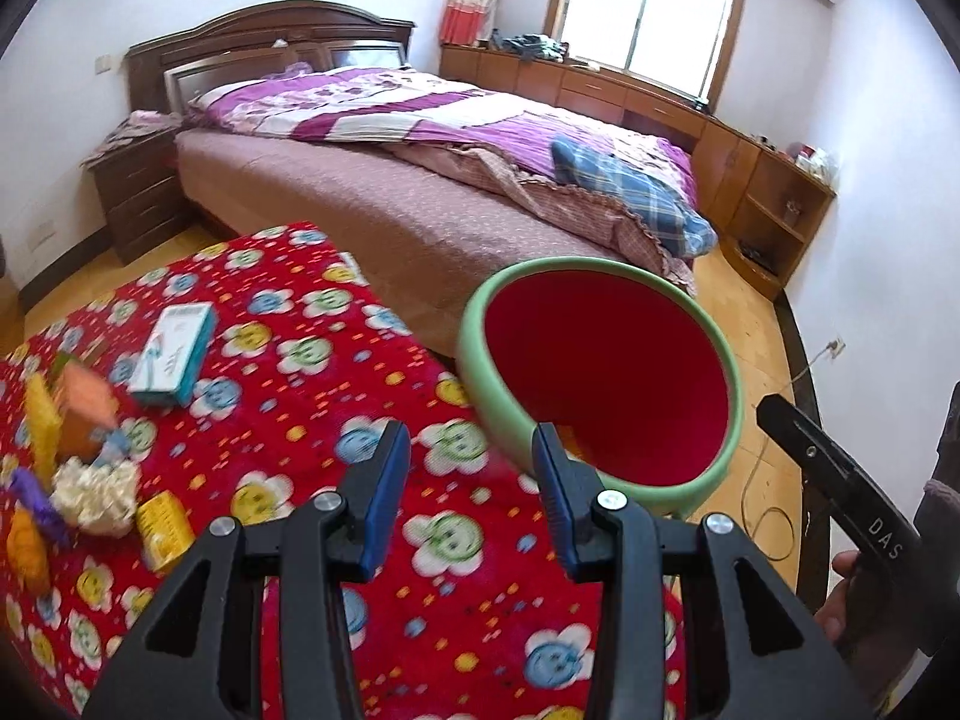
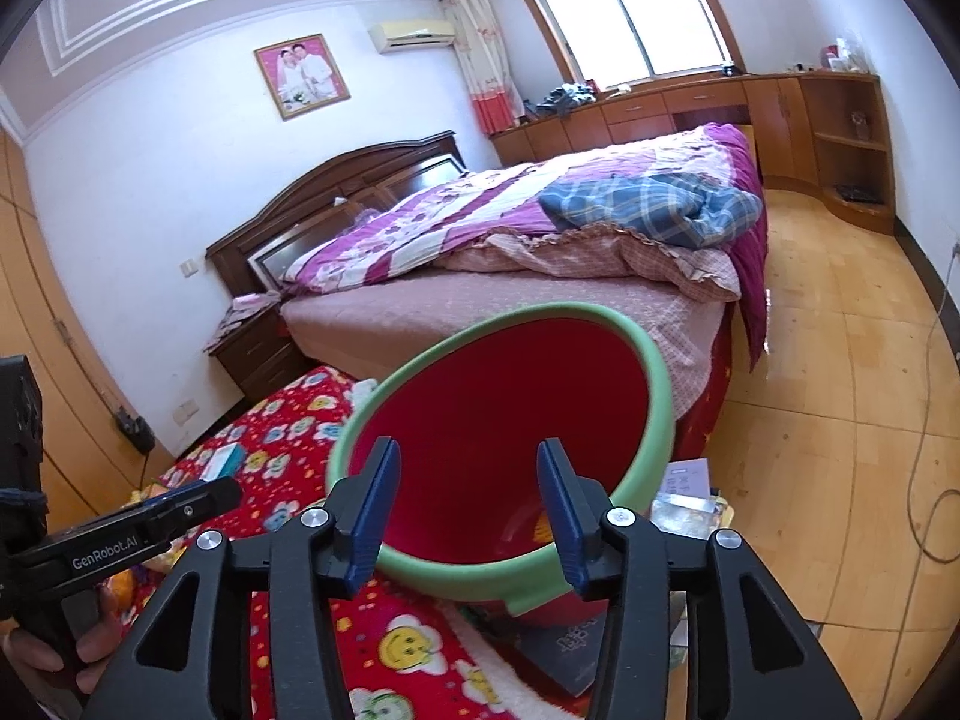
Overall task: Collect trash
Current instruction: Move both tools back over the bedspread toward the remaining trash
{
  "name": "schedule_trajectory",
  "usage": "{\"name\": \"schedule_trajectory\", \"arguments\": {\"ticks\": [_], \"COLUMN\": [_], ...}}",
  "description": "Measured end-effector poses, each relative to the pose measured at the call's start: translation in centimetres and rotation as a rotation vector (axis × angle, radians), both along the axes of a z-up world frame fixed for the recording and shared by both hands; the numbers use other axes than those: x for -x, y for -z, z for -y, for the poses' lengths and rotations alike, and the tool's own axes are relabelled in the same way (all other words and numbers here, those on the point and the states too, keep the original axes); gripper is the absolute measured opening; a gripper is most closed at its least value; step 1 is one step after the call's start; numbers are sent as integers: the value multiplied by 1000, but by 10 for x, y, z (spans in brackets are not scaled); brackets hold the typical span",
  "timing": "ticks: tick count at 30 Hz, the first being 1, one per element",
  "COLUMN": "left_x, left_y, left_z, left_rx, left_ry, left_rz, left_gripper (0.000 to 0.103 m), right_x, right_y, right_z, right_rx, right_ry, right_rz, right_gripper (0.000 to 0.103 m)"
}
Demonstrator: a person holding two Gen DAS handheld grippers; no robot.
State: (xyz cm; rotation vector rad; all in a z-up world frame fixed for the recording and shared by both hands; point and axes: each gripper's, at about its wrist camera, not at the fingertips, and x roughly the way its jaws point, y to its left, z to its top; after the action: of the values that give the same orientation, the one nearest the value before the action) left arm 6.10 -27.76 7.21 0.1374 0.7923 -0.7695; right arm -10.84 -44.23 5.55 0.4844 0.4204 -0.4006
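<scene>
Work surface: red flower-print cloth, covering a low table beside a bed with purple quilt and blue plaid blanket. Wooden floor, dark headboard, nightstand, wooden cabinets under the window, framed portrait on the wall.

Trash: clustered at the cloth's left edge in the left wrist view. Includes crumpled white paper, small yellow box, orange item, purple scrap. White-and-teal box just beyond, apart from the cluster. All blurred; cluster cut off by the frame edge.

Bin: red bucket with green rim, at the cloth's right edge, mouth tilted toward both cameras. Base hidden. Small orange patch inside, not identifiable.

Left gripper: jaws spread wide, nothing between them, above the cloth.

Right gripper: jaws spread wide, empty, in front of the bucket mouth; contact with rim not determinable.

Flat items beside the bucket in the right wrist view: indistinct.
</scene>
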Motion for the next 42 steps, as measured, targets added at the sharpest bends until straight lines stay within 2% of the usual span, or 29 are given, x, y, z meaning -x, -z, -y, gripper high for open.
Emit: {"name": "schedule_trajectory", "arguments": {"ticks": [4, 11, 15, 33, 42], "left_x": [1, -4, -10, -55, -84], "left_y": [-1, -4, 0, 31, 55], "left_z": [-24, -69, -98, -218, -240], "left_rx": [-3, -4, -14, -132, -194], "left_ry": [-41, -137, -202, -511, -578], "left_rz": [2, 5, 7, -9, -45], "left_gripper": [42, 50, 50, 50, 50], "right_x": [-4, -13, -20, -47, -53], "right_y": [-2, -3, -2, 19, 27], "right_z": [-15, -44, -60, -93, -100], "right_rx": [4, 10, 14, -3, -21], "right_ry": [-35, -100, -141, -228, -241], "right_rz": [-5, -22, -36, -130, -162], "right_gripper": [52, 58, 64, 65, 65]}}
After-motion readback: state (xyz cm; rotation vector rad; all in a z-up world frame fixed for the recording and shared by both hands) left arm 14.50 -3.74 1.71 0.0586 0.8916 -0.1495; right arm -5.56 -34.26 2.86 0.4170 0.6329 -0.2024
